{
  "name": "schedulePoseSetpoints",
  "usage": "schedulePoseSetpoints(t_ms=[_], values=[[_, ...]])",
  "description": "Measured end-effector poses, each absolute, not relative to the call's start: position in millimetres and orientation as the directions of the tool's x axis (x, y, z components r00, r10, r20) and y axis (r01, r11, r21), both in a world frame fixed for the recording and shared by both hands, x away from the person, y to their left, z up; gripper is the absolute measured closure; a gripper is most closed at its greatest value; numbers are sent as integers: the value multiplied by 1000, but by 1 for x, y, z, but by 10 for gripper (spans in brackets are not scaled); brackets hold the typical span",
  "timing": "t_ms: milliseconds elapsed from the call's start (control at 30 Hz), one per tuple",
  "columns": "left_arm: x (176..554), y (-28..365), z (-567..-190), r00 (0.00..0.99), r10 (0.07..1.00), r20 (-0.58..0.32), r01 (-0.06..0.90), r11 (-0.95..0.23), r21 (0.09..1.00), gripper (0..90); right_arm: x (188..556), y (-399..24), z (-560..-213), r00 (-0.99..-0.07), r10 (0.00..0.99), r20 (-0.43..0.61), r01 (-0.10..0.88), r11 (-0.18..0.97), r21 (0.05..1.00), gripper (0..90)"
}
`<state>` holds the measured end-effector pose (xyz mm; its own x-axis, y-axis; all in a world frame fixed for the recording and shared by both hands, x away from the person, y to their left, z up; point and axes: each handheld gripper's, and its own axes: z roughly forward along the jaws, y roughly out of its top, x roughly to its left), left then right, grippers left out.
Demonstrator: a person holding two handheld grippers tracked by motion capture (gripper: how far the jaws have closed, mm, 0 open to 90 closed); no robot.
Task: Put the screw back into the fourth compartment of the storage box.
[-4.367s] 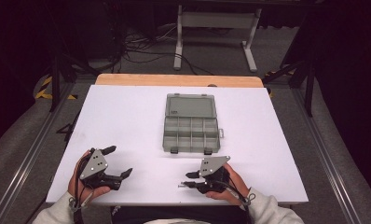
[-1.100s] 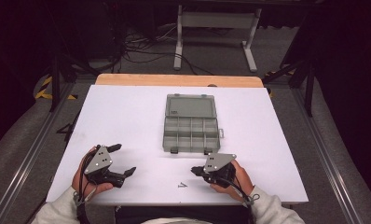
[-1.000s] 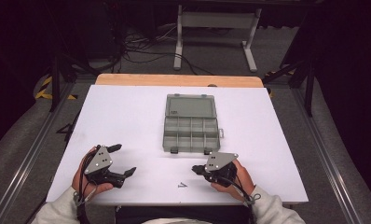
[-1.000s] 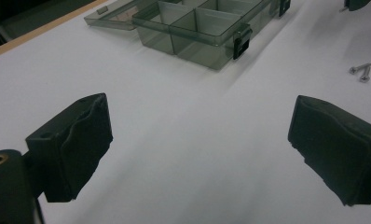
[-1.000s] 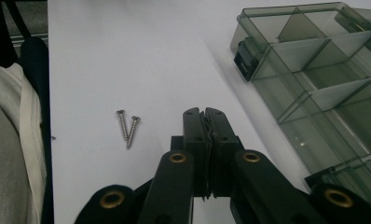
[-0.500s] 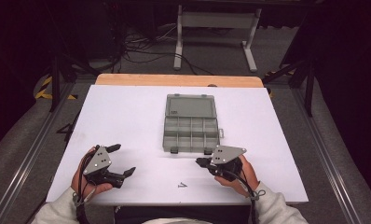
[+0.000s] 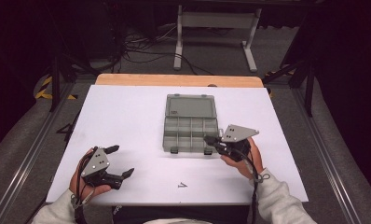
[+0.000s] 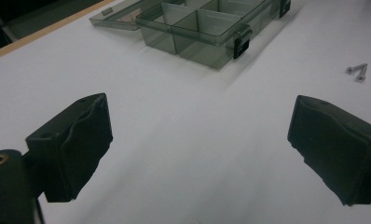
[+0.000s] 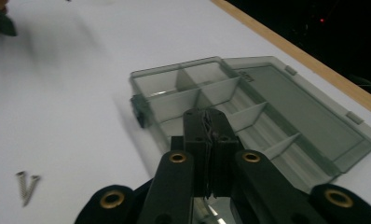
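Note:
A smoky clear organiser box (image 7: pixel 191 135) lies open at the table's middle, its lid (image 7: pixel 190 106) folded back and its compartments looking empty. My right gripper (image 7: pixel 208 139) is shut, and its tips hover at the box's front right corner. In the right gripper view the closed jaws (image 9: pixel 207 114) point over the compartments (image 9: pixel 249 107); whether something small is pinched between them I cannot tell. Two small screws (image 7: pixel 182 185) lie on the table in front of the box. My left gripper (image 7: pixel 121 161) rests open at the front left, with nothing between its pads (image 8: pixel 76 140).
The white table top (image 7: pixel 127 116) ends in a wooden strip (image 7: pixel 179 80) at the far side. The screws (image 8: pixel 357 71) lie to the right of the box (image 8: pixel 207 28) in the left gripper view, and at the lower left (image 9: pixel 27 185) in the right gripper view.
My right gripper, still shut, has risen and moved away from the screws toward the box's front right corner. The left gripper has stayed put.

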<state>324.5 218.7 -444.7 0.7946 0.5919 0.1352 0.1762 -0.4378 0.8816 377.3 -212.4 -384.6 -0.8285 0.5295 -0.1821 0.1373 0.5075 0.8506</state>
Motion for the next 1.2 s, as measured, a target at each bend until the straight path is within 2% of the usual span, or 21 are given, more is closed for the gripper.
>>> schedulePoseSetpoints(t_ms=[233, 467, 767, 1200], values=[[324, 219, -446, 791, 598, 130, 183, -434, 882, 69, 411, -221, -384, -791, 592, -154, 191, 479, 857, 885], [323, 220, -446, 789, 600, 131, 185, -435, 881, 69, 443, -227, -400, -756, 644, -115, 275, 471, 838, 885], [323, 220, -446, 788, 602, 130, 187, -435, 881, 69, 461, -233, -416, -730, 681, -46, 359, 440, 823, 885], [322, 220, -446, 789, 600, 130, 186, -436, 881, 68, 467, -234, -428, -706, 708, -33, 406, 442, 800, 883]])
